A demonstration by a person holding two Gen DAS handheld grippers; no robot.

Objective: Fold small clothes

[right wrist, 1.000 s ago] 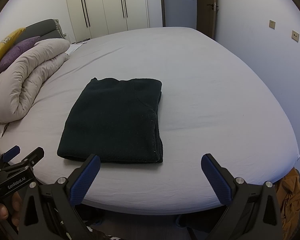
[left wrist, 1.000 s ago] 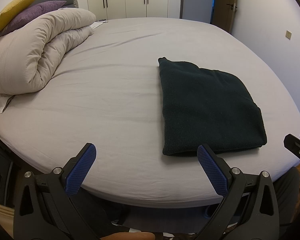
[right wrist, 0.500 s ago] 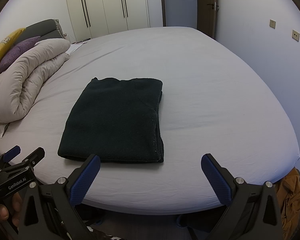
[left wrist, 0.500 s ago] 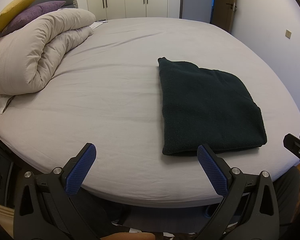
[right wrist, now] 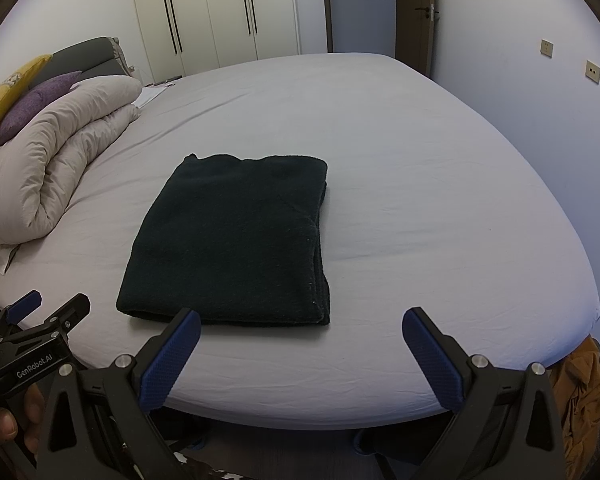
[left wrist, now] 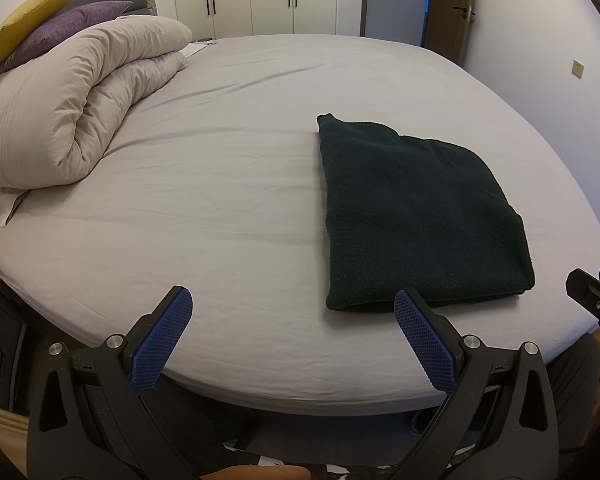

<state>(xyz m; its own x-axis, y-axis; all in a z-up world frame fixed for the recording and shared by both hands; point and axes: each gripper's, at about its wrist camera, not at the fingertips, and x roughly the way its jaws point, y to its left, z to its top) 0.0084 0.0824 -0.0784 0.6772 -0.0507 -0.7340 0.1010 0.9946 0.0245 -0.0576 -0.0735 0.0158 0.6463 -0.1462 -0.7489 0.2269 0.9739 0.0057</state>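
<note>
Bed (right wrist: 420, 184): garment (right wrist: 236, 240) beyond tools.

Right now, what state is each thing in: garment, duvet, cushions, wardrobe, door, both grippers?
Dark green garment: folded into a flat rectangle, lying on the bed.
Duvet: rolled up at the bed's edge.
Purple cushion and yellow cushion: stacked on the duvet.
Wardrobe doors: closed.
Room door: cannot tell.
Left gripper: open, empty.
Right gripper: open, empty.
</note>
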